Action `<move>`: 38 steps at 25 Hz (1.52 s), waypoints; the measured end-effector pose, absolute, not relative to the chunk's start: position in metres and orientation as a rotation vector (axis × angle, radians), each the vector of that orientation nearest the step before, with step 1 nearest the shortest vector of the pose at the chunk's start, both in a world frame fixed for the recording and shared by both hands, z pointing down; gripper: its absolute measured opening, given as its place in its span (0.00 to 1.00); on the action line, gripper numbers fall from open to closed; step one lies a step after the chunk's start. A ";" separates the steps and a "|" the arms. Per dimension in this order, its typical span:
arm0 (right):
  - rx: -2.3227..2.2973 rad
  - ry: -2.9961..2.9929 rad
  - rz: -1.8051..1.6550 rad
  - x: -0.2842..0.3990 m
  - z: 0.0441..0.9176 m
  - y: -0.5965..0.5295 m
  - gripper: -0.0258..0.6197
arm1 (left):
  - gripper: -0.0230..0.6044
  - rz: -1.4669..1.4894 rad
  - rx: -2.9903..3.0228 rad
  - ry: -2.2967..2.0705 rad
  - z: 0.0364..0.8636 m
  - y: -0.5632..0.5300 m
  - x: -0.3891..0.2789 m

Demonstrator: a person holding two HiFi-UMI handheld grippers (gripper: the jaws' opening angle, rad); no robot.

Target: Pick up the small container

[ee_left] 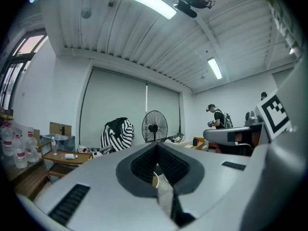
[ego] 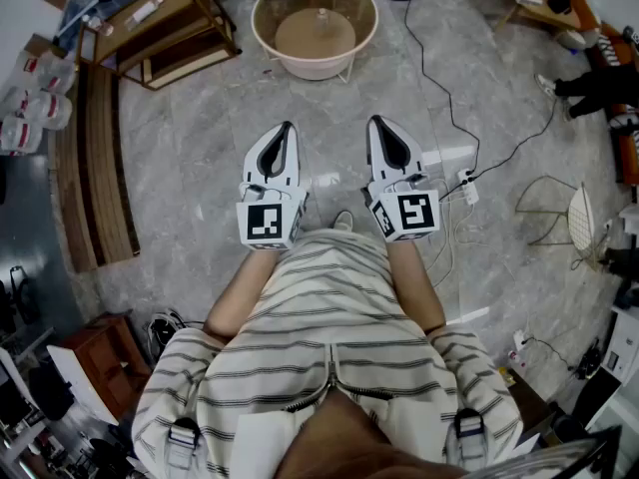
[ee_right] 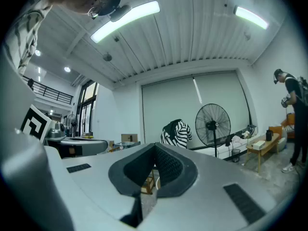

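My left tool and right tool are white shells with black ribbed pads, each carrying a black-and-white marker cube. My short-sleeved shirt is cream with dark stripes.

White, black, grey and stripes
Left gripper and right gripper white with black pads; shirt cream with dark stripes; floor veined grey.
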State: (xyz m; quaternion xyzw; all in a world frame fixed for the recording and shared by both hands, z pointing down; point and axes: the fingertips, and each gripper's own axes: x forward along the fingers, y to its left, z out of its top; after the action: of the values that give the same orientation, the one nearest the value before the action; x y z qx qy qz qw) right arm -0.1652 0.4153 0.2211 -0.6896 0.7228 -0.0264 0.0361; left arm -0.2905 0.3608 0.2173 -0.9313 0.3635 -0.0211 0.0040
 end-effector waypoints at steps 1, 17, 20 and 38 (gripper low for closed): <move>-2.107 2.217 -0.080 -0.161 0.221 0.416 0.05 | 0.03 -0.070 -2.919 1.143 0.218 0.362 -0.287; -2.032 2.284 -0.098 -0.105 0.229 0.423 0.05 | 0.03 -0.130 -2.908 1.268 0.244 0.379 -0.228; -2.028 2.296 -0.110 -0.102 0.237 0.413 0.05 | 0.03 -0.150 -2.936 1.268 0.254 0.371 -0.223; -1.995 2.387 -0.098 -0.050 0.237 0.224 0.05 | 0.03 -0.072 -2.978 1.274 0.256 0.189 -0.152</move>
State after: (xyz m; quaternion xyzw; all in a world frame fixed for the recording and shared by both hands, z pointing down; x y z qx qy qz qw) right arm -0.0496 0.2237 0.2373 -0.6408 0.7669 -0.0314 0.0144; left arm -0.1524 0.1889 0.2559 -0.9180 0.3928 -0.0223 -0.0490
